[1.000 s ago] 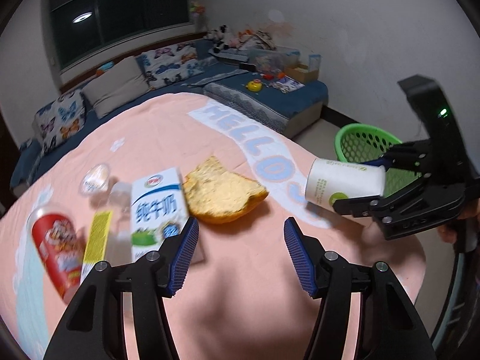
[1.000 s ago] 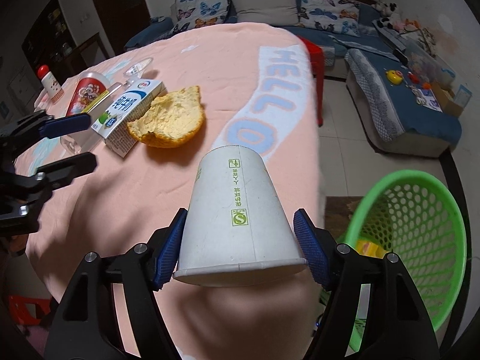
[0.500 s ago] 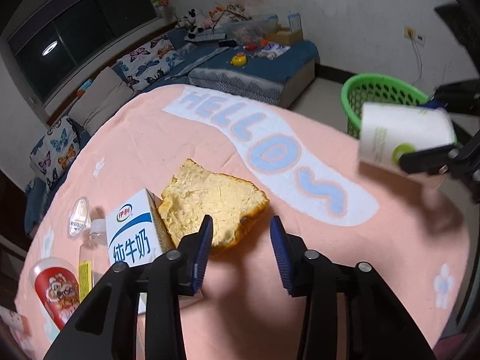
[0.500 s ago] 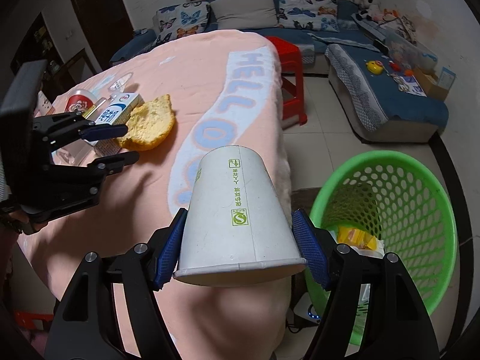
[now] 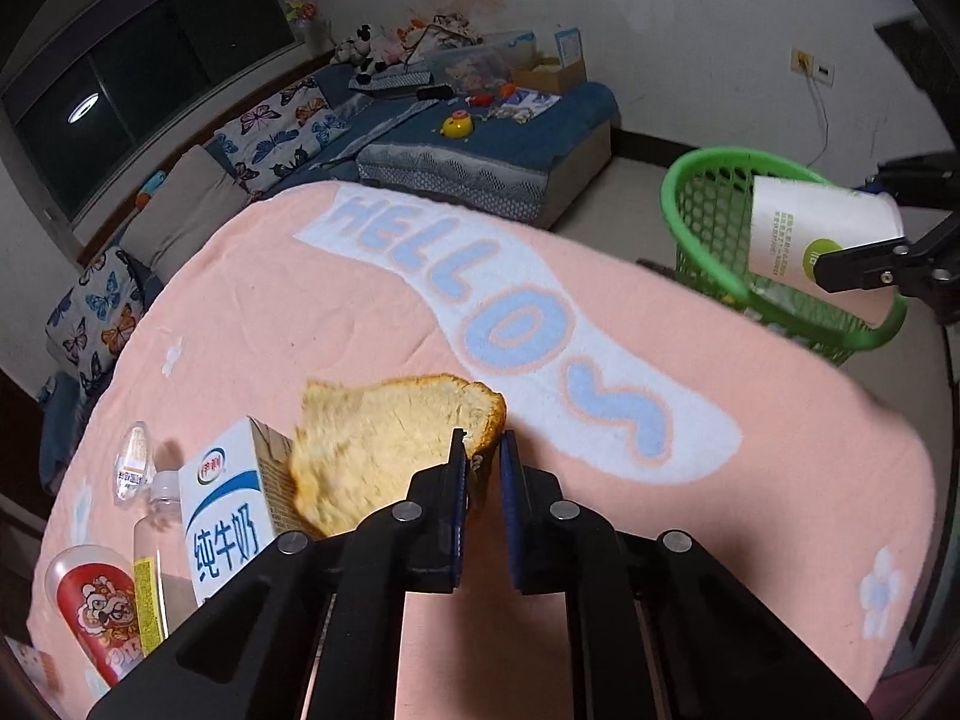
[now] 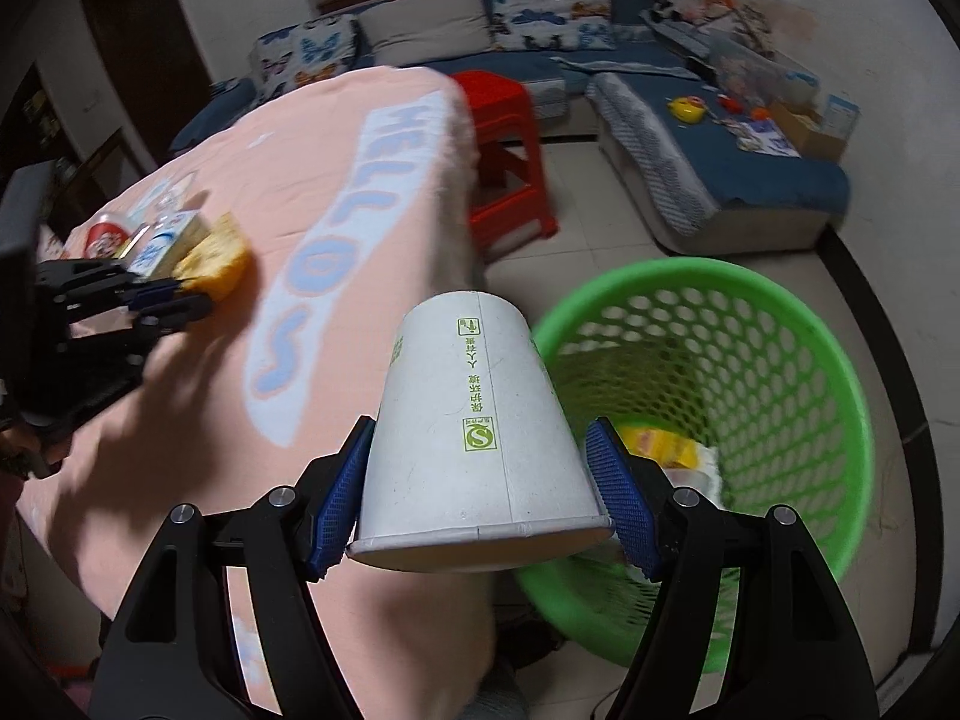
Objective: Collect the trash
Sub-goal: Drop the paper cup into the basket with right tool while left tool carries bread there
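Cup held over the green basket, bread pinched on the counter.

The right gripper [image 6: 480,486] has its blue fingers [image 6: 621,501] clamped on the sides of a white paper cup [image 6: 474,426], held rim toward the camera just beside and partly over the near rim of the green basket [image 6: 840,396], which stands on the floor beside the counter [image 6: 312,168]; a yellow wrapper [image 6: 660,444] lies inside the basket. On the counter's pink cloth, well apart from the basket, the left gripper [image 5: 480,501] has its fingers [image 5: 457,498] nearly together, pinching the crust edge of a bread slice [image 5: 372,450]. Touching the bread on the side away from the basket stands a milk carton [image 5: 231,516], with a clear bottle [image 5: 153,552] and a red can [image 5: 90,606] lying beyond it.
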Motion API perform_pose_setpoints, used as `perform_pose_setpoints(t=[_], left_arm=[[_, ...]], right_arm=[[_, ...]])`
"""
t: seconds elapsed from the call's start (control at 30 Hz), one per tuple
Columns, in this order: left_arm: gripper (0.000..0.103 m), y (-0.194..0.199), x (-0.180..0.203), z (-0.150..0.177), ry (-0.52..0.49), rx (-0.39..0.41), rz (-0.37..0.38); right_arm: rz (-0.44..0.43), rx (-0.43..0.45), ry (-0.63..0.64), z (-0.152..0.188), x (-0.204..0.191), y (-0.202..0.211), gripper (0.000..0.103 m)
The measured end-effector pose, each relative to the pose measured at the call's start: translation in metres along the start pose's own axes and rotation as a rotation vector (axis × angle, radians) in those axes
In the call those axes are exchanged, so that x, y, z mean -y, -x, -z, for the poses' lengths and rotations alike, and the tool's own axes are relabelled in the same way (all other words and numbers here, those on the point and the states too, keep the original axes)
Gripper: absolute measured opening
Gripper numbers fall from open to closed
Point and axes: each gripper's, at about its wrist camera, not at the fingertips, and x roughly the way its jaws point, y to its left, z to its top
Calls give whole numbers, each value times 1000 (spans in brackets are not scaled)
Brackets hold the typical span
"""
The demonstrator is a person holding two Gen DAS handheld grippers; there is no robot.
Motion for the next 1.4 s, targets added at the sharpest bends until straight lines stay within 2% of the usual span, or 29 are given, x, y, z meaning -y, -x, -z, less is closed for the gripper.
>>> perform_pose_setpoints(t=[0.37,0.5,0.77,1.1,1.27,1.4], left_arm=[[9,37,2,-18,150,84,183],[8,47,15,-31,153,115,233],[8,48,60,-73,127,164,352],[9,6,134,-121,65,122,445],[9,-23,162,-130,39,69,450],[11,-42,171,-130,53,27,458]], right_arm=[[162,-26,-196,23,92,-11,71],[188,-37,-240,31,111,-19,73],[209,7,-269,38,128,-11,77],[246,67,-216,57,129,31,80],[237,82,-233,71,135,43,82],[229,86,-241,80,137,47,82]])
